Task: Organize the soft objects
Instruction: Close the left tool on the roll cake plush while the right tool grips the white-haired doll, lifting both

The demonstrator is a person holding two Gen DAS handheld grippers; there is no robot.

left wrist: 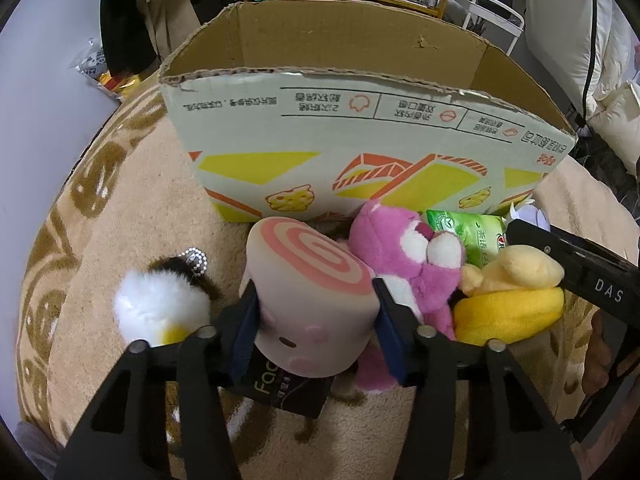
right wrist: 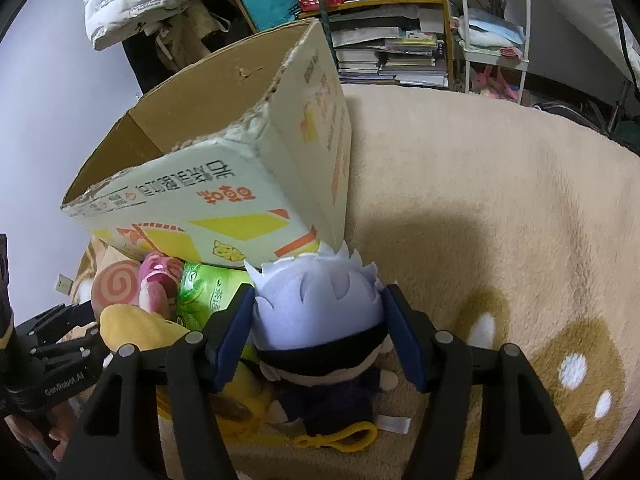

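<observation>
while the left gripper (left wrist: 316, 312) clamps the swirl-topped squishy toy (left wrist: 312, 288) and the right gripper (right wrist: 318, 340) clamps the white-haired plush doll (right wrist: 320, 320), both sit on the blanket (right wrist: 500, 200) before the cardboard box (left wrist: 360, 140). lifting together could make the grippers collide, or snag the tall box rim.

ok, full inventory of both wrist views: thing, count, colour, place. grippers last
cardboard box: 1, brown with yellow-orange print, open top, on blanket behind toys
swirl cushion toy: 1, pink and cream, between left gripper fingers
white-haired doll: 1, pale lilac hair, dark outfit, yellow clip, between right gripper fingers
pink bear plush: 1, magenta, beside swirl toy
yellow plush: 1, right of bear
green packet: 1, against box
fluffy white toy: 1, bead chain, left of swirl toy
blanket: 1, beige, brown pattern
left gripper: black, blue pads
right gripper: same
</observation>
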